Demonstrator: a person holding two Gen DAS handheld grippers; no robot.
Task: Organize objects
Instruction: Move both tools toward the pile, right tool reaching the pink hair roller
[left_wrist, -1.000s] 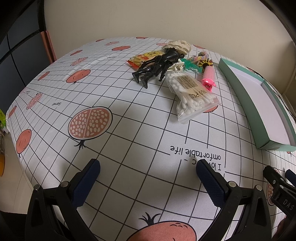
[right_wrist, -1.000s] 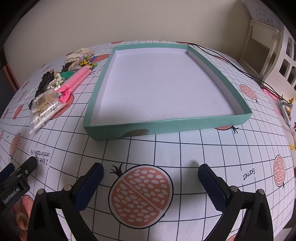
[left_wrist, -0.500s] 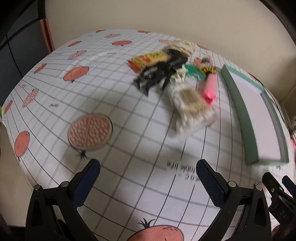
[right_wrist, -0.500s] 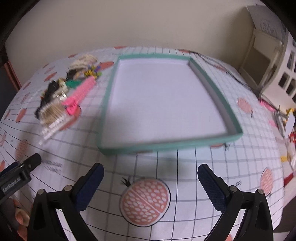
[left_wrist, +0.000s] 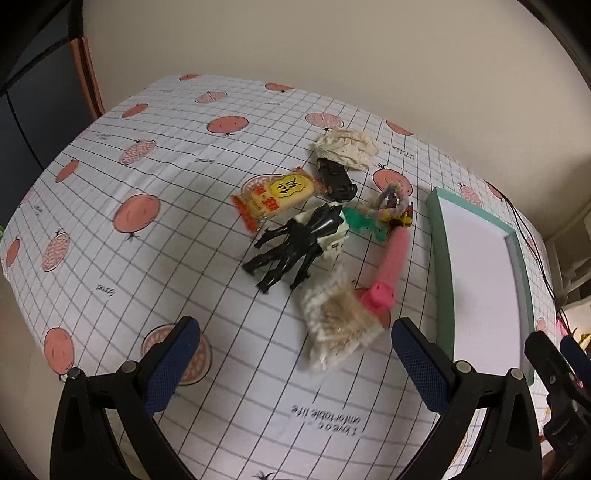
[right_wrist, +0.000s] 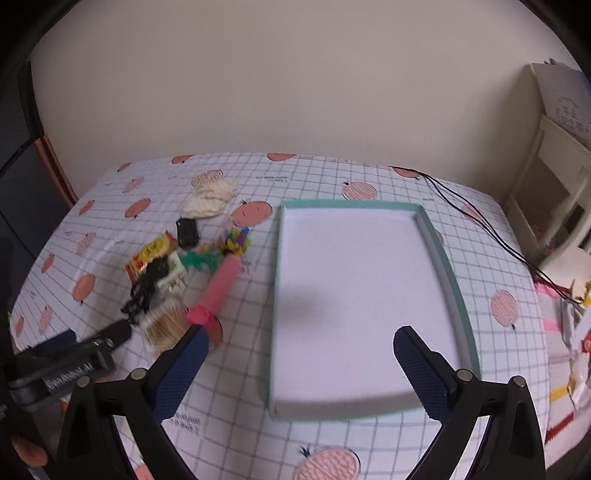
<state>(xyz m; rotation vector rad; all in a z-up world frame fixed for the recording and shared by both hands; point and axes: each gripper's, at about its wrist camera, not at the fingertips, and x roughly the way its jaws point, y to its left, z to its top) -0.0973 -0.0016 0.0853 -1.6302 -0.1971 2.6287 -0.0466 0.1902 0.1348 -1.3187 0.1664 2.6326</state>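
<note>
A pile of small things lies on the pomegranate-print tablecloth: a black claw hair clip (left_wrist: 295, 247), a bag of cotton swabs (left_wrist: 338, 321), a pink tube (left_wrist: 388, 266), an orange snack packet (left_wrist: 277, 194), a black toy car (left_wrist: 334, 177) and a cream lace bundle (left_wrist: 347, 146). To their right stands an empty teal tray (right_wrist: 458, 295). My left gripper (left_wrist: 295, 354) hangs open above the table, short of the swab bag. My right gripper (right_wrist: 297, 363) is open above the tray's near end, nothing between its fingers.
Black cables (right_wrist: 480, 218) run off the table's far right corner. White furniture (right_wrist: 554, 177) stands to the right. A wall closes the far side. The left gripper's body (right_wrist: 70, 363) shows at the lower left of the right wrist view.
Both grippers have risen and tilted, so the table looks farther below. The pile and tray have not moved. Both stay open.
</note>
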